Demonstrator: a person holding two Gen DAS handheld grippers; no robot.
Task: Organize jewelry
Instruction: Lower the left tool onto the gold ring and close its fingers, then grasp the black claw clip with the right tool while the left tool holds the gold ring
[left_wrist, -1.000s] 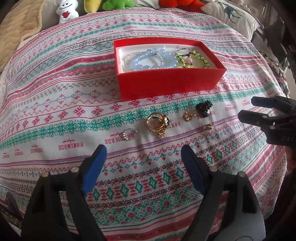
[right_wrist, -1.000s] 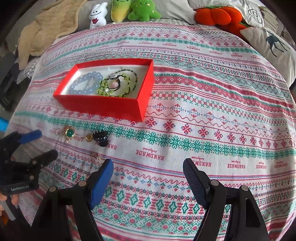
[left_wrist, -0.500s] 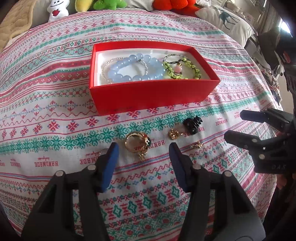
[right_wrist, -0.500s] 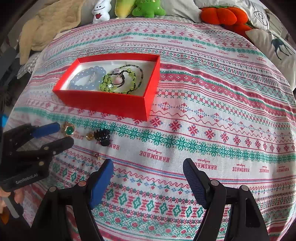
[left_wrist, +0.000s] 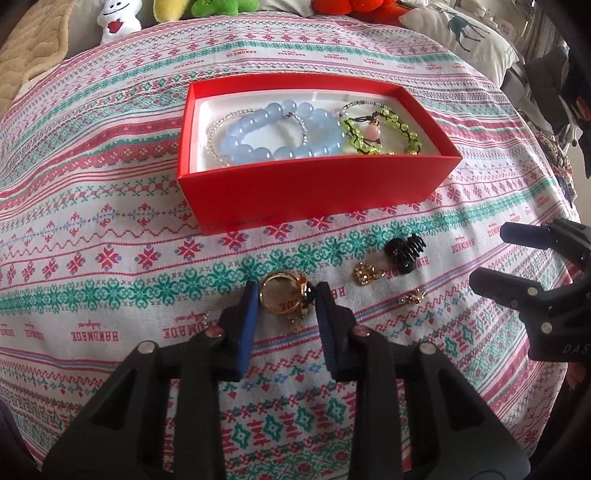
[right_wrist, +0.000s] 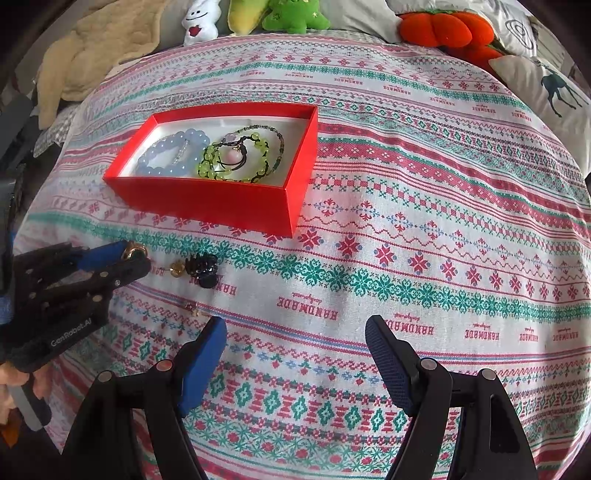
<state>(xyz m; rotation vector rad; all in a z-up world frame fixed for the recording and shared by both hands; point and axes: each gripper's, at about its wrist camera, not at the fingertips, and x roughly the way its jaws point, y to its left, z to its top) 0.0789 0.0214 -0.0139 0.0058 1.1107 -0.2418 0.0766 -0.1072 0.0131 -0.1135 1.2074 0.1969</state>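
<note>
Jewelry sort, partly done: bracelets boxed, small pieces still out.
Nearest, left gripper (left_wrist: 284, 295) closing around the gold ring (left_wrist: 282, 298) on the patterned cloth (left_wrist: 110, 206) (pads not yet clearly pressing); right gripper (right_wrist: 295, 343) spread, empty. Beyond: earrings (left_wrist: 367, 273), black hair claw (left_wrist: 404, 253) loose. Farthest, red box (left_wrist: 314, 192) holds blue bead bracelet (left_wrist: 280, 133) and green one (left_wrist: 373, 129).
</note>
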